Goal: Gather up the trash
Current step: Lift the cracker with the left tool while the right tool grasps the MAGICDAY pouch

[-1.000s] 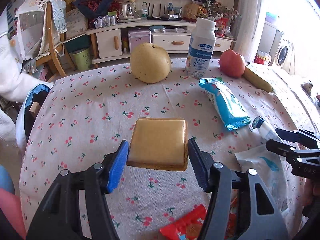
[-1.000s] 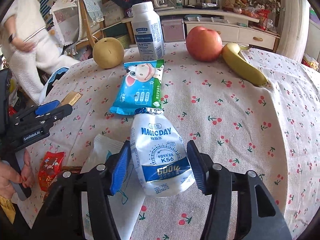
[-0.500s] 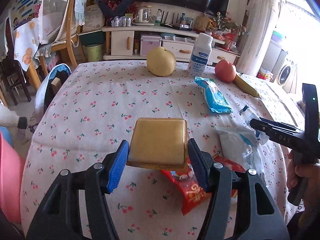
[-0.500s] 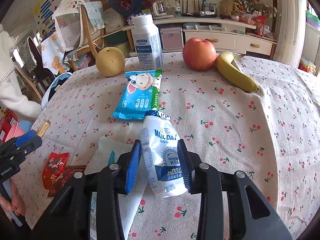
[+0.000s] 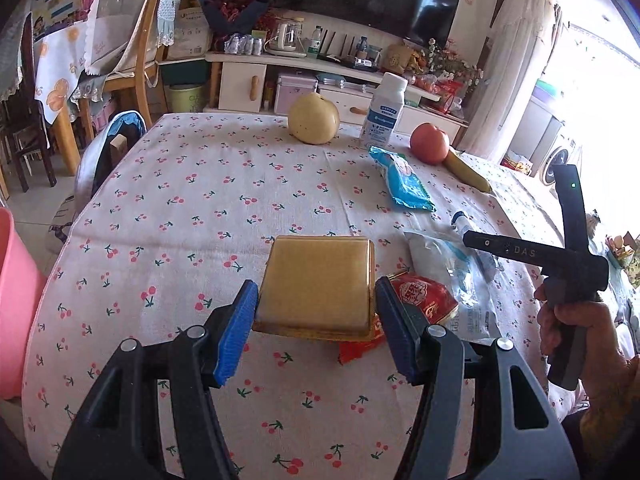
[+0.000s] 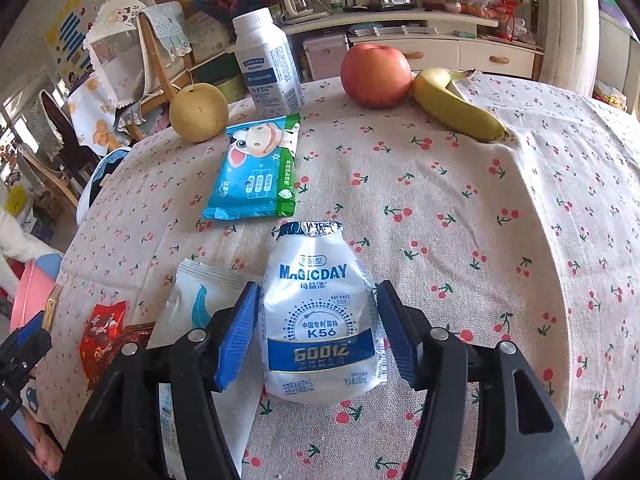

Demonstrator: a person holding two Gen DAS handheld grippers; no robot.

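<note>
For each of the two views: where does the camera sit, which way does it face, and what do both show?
Left wrist: on the left claw, facing across the table toward the TV cabinet; claw shut on the golden tray; the right hand shows.
Right wrist: on the right claw, facing the same way; it brackets the yogurt pouch.
Shared: pear, apple, milk bottle.

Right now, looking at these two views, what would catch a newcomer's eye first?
The left gripper holds a flat golden tray above the cherry-print tablecloth. In the right view, the right gripper flanks a white MAGICDAY pouch, a small gap showing at its right pad. Beyond stand a red apple and a banana.
</note>
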